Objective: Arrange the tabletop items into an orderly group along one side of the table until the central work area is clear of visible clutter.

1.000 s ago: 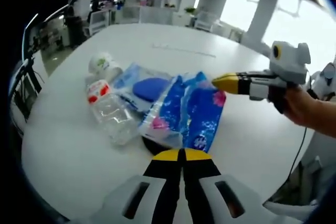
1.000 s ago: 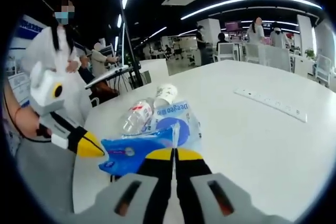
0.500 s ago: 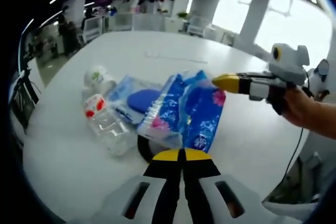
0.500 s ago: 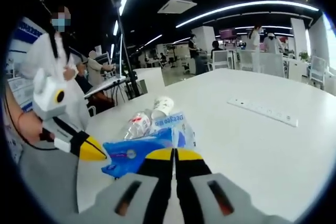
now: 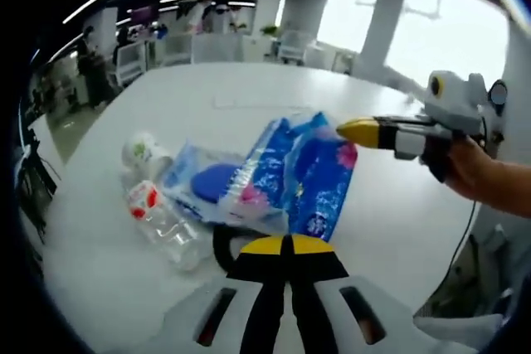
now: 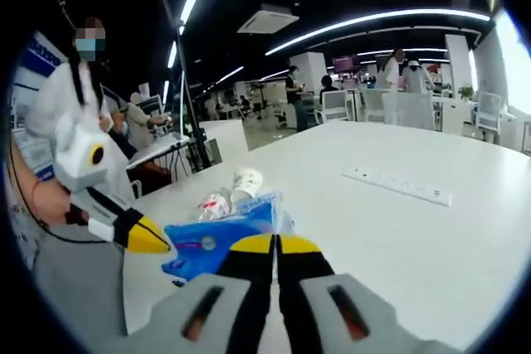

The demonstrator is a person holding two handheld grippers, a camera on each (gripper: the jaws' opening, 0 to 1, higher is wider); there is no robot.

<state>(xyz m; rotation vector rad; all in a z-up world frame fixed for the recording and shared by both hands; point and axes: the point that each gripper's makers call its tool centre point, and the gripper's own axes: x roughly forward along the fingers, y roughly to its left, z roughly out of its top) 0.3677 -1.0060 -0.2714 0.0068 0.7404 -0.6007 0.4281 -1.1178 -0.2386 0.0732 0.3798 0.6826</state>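
Two blue tissue packs (image 5: 309, 173) lie side by side between my grippers, partly over a wipes pack with a blue oval (image 5: 209, 181). My left gripper (image 5: 286, 244) has its jaws closed at the packs' near edge. My right gripper (image 5: 342, 131) comes in from the right with its yellow tips closed on the packs' far corner. In the right gripper view the blue tissue packs (image 6: 207, 240) sit just behind my right gripper (image 6: 276, 244), and the left gripper (image 6: 151, 240) meets them from the left. A clear bottle (image 5: 162, 223) and a paper cup (image 5: 139, 153) lie to the left.
A dark round object (image 5: 222, 244) peeks out under the packs. The white table (image 6: 431, 246) carries a white power strip (image 6: 398, 186) farther out. A person in white (image 6: 58, 97) stands at the table's edge. Chairs and desks fill the room behind.
The tissue packs have stayed fixed between both grippers while the bottle, cup and wipes pack slid down and left in the left gripper view. Both cameras have tilted.
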